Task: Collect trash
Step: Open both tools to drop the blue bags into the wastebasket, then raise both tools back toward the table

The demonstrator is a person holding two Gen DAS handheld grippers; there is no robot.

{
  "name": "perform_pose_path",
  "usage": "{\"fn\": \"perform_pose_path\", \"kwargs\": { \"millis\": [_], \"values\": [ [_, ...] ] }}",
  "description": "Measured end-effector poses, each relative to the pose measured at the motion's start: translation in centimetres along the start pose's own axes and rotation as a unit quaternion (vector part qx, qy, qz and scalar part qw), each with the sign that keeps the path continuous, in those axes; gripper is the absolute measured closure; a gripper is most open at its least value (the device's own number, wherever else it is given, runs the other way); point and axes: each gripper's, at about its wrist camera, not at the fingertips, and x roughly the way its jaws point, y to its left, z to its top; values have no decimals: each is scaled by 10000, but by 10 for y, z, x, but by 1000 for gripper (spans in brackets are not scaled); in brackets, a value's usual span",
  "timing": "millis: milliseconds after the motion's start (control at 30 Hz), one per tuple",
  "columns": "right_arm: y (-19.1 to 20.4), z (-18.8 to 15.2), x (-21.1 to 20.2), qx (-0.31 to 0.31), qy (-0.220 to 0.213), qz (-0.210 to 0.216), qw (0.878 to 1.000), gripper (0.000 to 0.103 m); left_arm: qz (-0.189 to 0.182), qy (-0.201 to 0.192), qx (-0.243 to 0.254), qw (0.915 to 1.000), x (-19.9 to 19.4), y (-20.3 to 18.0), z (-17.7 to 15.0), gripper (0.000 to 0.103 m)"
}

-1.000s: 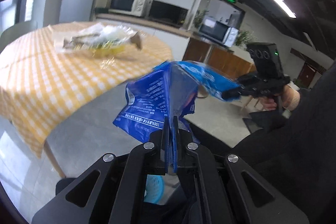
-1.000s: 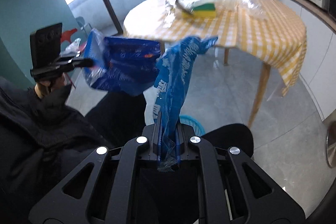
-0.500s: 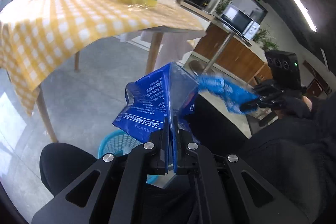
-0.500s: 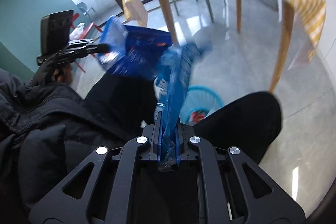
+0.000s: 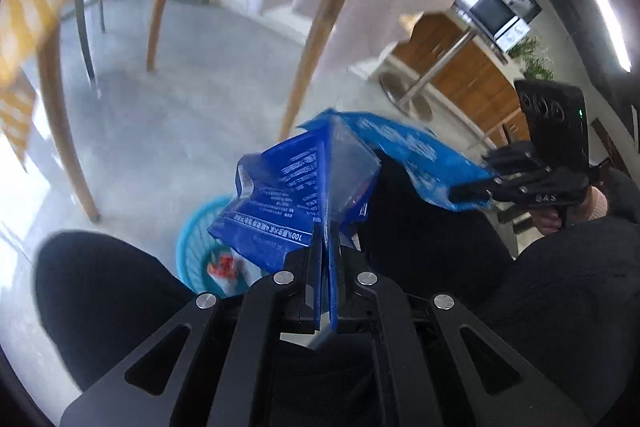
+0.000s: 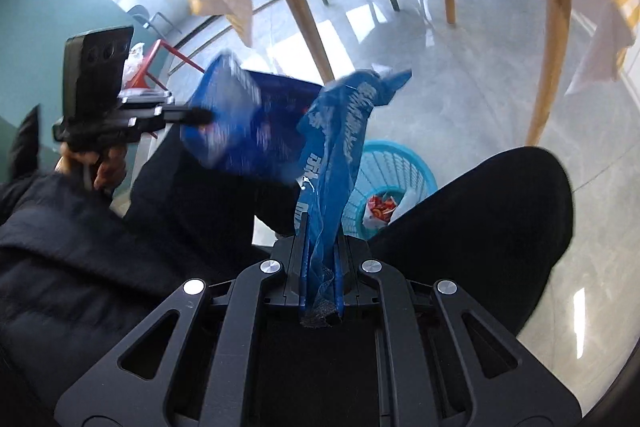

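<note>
Through my left wrist camera, my left gripper [image 5: 326, 267] is clenched on one end of the blue wrapper [image 5: 288, 195], which stretches across to my right gripper [image 5: 468, 193] at the right. Below the wrapper, between my dark-clad knees, sits the turquoise basket [image 5: 192, 239] with red and white scraps inside. Through my right wrist camera, my right gripper [image 6: 322, 263] pinches the twisted other end of the blue wrapper [image 6: 340, 131], while my left gripper [image 6: 200, 115] grips it at the left. The turquoise basket [image 6: 404, 163] stands on the floor just beyond the wrapper, near a wooden table leg [image 6: 554, 39].
</note>
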Motion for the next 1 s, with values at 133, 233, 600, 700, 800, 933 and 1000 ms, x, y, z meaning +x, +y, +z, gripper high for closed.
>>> {"fn": "perform_pose_path", "kwargs": {
  "millis": [133,233,600,700,800,933,1000],
  "values": [
    [-4,15,35,-49,427,-66,9991,94,18,530,-13,9986,33,0,-2,101],
    [-6,29,58,-34,788,6,9969,94,193,916,-6,9956,53,0,-2,101],
    [-15,61,113,-30,1633,4,9866,94,462,1604,-260,9856,83,15,-3,100],
    [-11,59,123,-133,1764,-52,9842,94,437,1750,-147,9835,90,12,-5,98],
    [-11,60,124,-160,1797,-99,9835,92,473,1853,-45,9815,89,15,-10,78],
    [-14,63,122,-46,1656,-192,9860,36,380,1812,-151,9826,86,19,-7,6],
    [-19,62,119,81,1490,-202,9886,20,405,1780,-122,9831,85,19,-8,6]
  ]
}}
